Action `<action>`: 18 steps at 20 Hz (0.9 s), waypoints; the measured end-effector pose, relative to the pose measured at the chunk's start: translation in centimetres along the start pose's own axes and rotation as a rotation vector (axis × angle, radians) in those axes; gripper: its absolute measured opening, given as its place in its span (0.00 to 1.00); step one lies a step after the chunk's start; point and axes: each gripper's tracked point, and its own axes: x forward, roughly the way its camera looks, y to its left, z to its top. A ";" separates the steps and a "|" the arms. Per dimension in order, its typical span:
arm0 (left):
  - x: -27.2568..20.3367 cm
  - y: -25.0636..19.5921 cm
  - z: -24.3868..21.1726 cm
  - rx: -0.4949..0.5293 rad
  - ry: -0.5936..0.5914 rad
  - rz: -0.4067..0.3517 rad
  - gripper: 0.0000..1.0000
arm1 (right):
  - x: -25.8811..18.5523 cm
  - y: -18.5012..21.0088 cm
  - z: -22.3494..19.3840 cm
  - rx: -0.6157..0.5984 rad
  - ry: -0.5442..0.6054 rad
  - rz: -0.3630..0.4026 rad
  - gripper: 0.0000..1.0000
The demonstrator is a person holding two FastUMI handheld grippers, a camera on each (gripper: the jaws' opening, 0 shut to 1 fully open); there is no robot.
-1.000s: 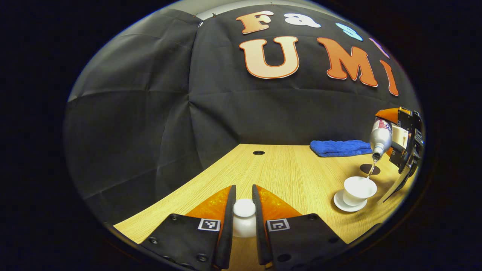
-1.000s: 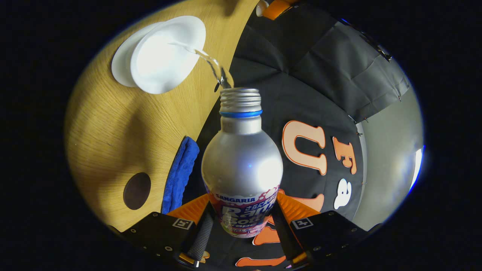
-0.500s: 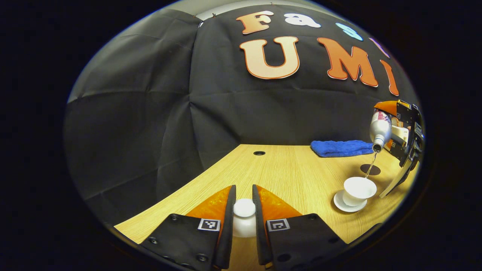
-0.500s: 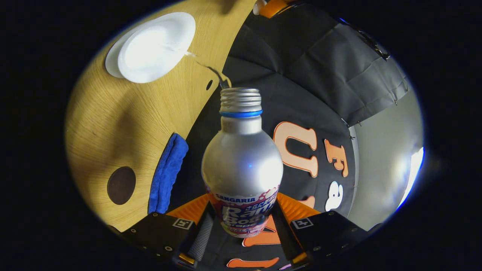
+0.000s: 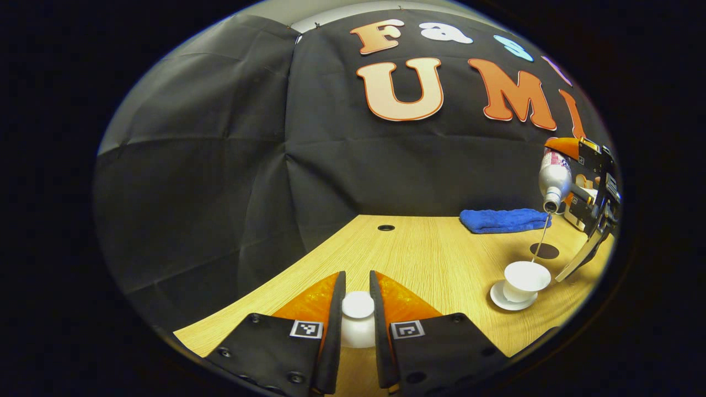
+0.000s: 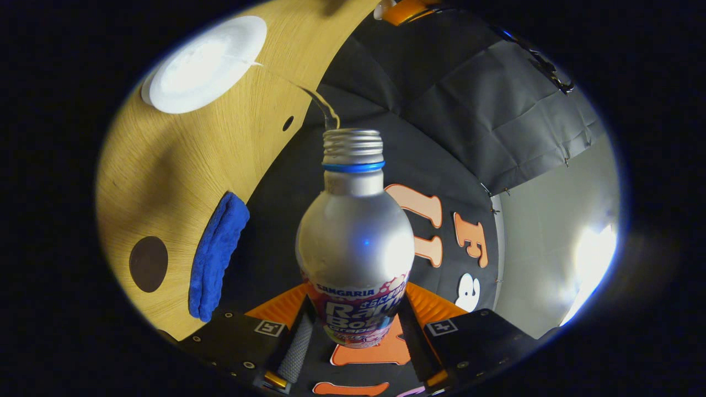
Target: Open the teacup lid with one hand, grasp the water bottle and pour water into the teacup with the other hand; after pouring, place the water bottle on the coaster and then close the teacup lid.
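While your left gripper (image 5: pixel 357 331) fingers hold the teacup lid (image 5: pixel 357 321) clear, your right gripper (image 6: pixel 353 353) fingers clamp the tilted water bottle (image 6: pixel 354 242), streaming into the teacup (image 5: pixel 527 279).

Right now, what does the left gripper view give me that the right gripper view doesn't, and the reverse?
Left gripper view: the teacup lid pinched between the left gripper's fingers, plus a side look at the tilted water bottle above the teacup.

Right gripper view: the right gripper's fingers clamped on the bottle's body, its uncapped threaded mouth close up, and the cup's open top from above.

Shared: bottle, cup, the water stream landing in it, blue towel, coaster, table.
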 end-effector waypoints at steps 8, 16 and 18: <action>-0.8 -0.5 -0.3 -0.006 -0.003 -0.012 0.31 | 0.0 -0.8 0.2 -0.078 -0.023 -0.071 0.77; -0.5 -1.6 -0.1 0.002 -0.016 -0.026 0.31 | -1.1 1.2 2.5 -0.065 -0.057 -0.034 0.77; -0.5 -2.1 0.1 0.002 -0.018 -0.034 0.31 | -1.4 1.9 3.2 -0.057 -0.066 -0.023 0.78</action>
